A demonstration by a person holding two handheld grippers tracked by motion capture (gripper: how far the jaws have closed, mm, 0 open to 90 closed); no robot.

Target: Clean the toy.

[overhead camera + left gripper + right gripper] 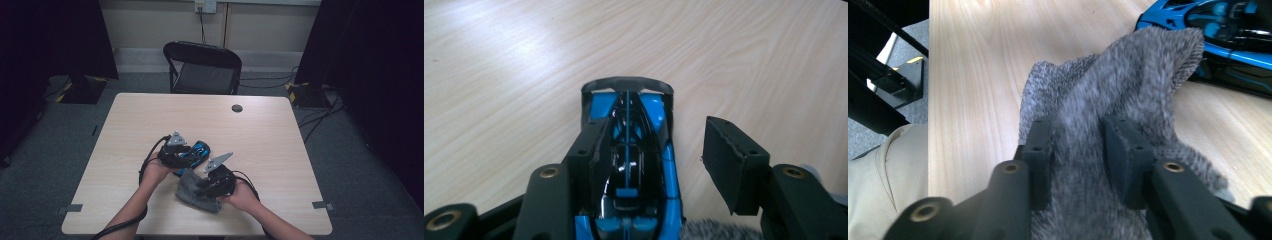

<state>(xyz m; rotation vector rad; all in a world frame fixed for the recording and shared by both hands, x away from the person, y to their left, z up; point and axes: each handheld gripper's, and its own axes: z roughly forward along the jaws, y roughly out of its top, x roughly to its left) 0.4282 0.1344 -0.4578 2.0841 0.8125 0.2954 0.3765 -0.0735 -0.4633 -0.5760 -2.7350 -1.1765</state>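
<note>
Two tongs at work near the middle of the worktop [280, 130]. Left tongs [659, 150]: jaws spread, straddling a blue and black toy car [631, 165]; one jaw lies against the car's side, the other stands clear of it. Right tongs [1080, 150]: jaws pinching a grey fuzzy cloth [1108, 95], which bunches up between them, its far edge just beside the car. Cloth lies to the near right of the car. Worktop: pale wood grain, with a small dark round cap [237, 108] toward the far edge. Room: black folding chair [202, 67] beyond the worktop, grey carpet, cables on the floor at the far right.
</note>
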